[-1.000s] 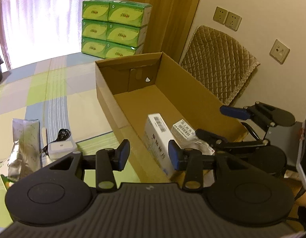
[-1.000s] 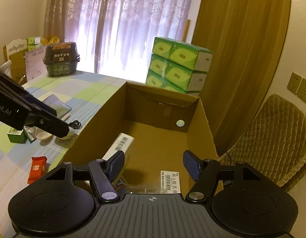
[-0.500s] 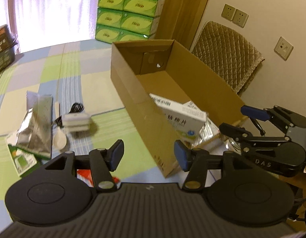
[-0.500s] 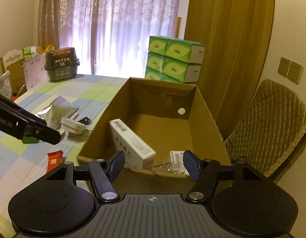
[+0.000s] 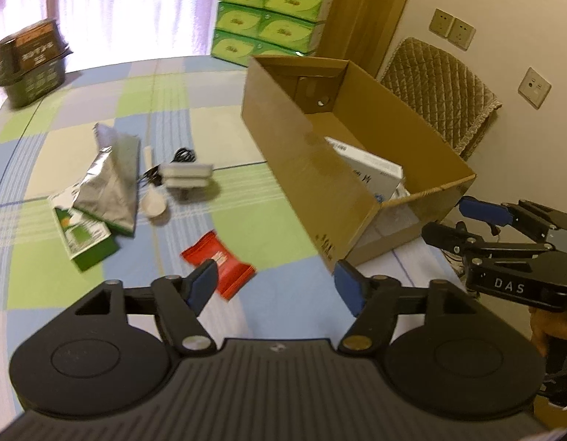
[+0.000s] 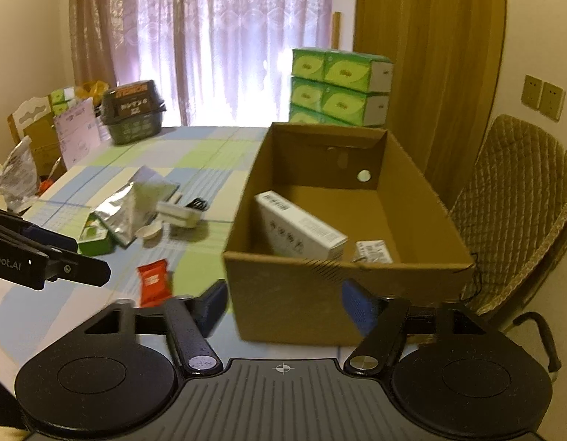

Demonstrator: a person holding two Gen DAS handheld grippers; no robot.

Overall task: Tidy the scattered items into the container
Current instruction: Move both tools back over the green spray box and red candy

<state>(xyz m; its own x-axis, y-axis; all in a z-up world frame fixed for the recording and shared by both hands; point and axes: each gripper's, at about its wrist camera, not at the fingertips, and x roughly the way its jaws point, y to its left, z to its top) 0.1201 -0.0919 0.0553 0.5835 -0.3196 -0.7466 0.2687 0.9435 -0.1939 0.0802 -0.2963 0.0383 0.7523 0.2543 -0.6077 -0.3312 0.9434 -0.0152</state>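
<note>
Hovering empty with jaws spread wide, the left gripper [image 5: 276, 284] hangs above the red snack packet [image 5: 219, 262]; the right gripper [image 6: 283, 303], equally agape, faces the cardboard box [image 6: 302, 294] holding a white carton [image 6: 298, 229].

Bench [image 5: 217, 84]: wearing a checked blue, green and cream cloth.
Cardboard box [image 5: 313, 169]: sitting open at the right edge.
Red packet [image 5: 224, 257]: lying flat, nearest.
Foil pouch [image 5: 110, 183]: overlapping a green carton [image 5: 85, 235].
White charger [image 5: 186, 176]: resting beside a spoon [image 5: 153, 198].
Dark basket [image 5: 31, 62]: standing far left.
Tissue packs [image 5: 268, 18]: stacking up at the far edge.
</note>
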